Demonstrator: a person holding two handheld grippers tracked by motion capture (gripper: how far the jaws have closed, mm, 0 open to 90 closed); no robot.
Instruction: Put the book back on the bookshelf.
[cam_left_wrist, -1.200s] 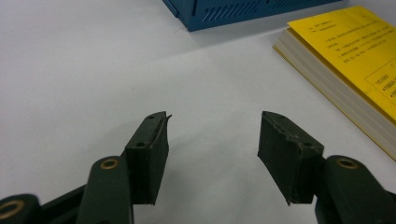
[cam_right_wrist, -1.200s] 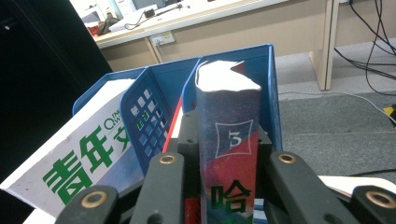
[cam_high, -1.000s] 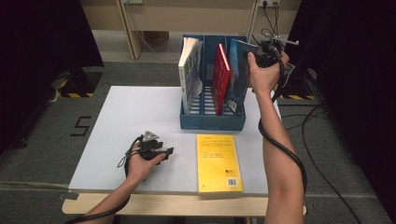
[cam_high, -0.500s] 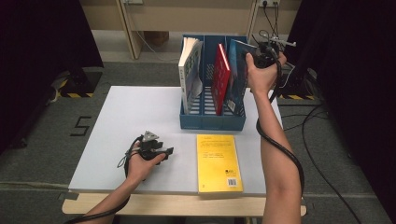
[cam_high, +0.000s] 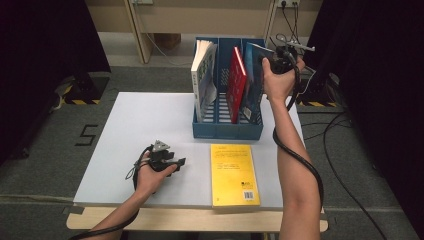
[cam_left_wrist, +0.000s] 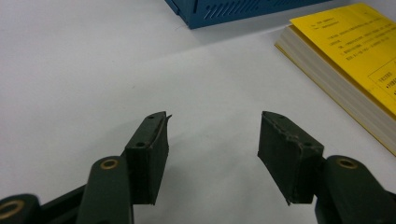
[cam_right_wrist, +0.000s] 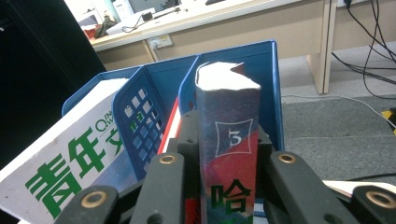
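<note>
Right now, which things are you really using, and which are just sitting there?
In use:
- right gripper, shut on the blue book
- blue file rack, where that book stands

Lying about:
- yellow book, flat on the table
- red book
- white magazine
- left gripper, open

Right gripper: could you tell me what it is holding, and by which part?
The right gripper clamps the blue book by its spine, upright in the blue file rack.

A blue file rack (cam_high: 227, 131) stood at the table's (cam_high: 130, 125) far edge. The right gripper (cam_high: 272, 57) gripped a blue book (cam_high: 251, 80) in its right slot, beside a red book (cam_high: 235, 82). The left gripper (cam_high: 177, 162) rested near a flat yellow book (cam_high: 232, 174).
</note>
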